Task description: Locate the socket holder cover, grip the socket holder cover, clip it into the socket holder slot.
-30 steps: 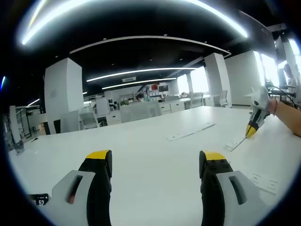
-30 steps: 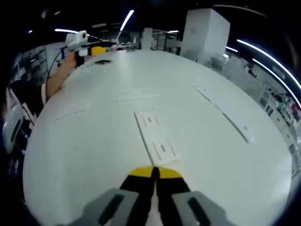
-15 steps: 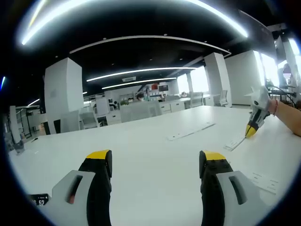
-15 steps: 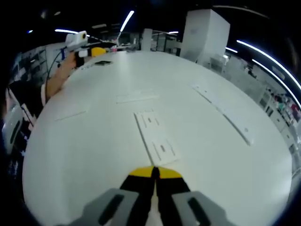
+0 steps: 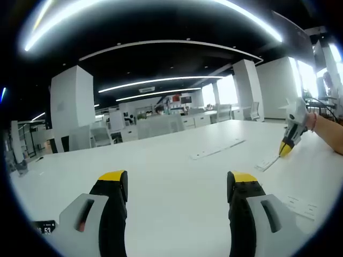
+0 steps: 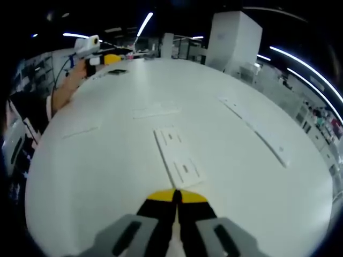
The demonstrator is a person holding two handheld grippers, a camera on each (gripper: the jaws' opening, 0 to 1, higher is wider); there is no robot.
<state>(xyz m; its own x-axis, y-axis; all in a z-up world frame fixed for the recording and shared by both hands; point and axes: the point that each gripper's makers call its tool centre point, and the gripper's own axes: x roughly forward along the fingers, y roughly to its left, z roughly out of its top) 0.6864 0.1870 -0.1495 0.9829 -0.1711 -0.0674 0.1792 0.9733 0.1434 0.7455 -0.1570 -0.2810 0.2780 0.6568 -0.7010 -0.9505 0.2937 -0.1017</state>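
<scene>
The right gripper (image 6: 176, 199), jaws pressed together, rests at the near end of the white cover (image 6: 177, 157) on the counter (image 6: 107, 160). The left gripper (image 5: 177, 184) hovers spread, well apart.

The table (image 6: 107, 160) is plain white, and the socket holder cover (image 6: 177, 157) lying on it is white too, marked only by small grey slots. At two o'clock a long strip (image 6: 256, 131) is the same white. Both the right gripper (image 6: 176, 197) and left gripper (image 5: 178, 184) have yellow tips on black jaws with grey bodies.
</scene>
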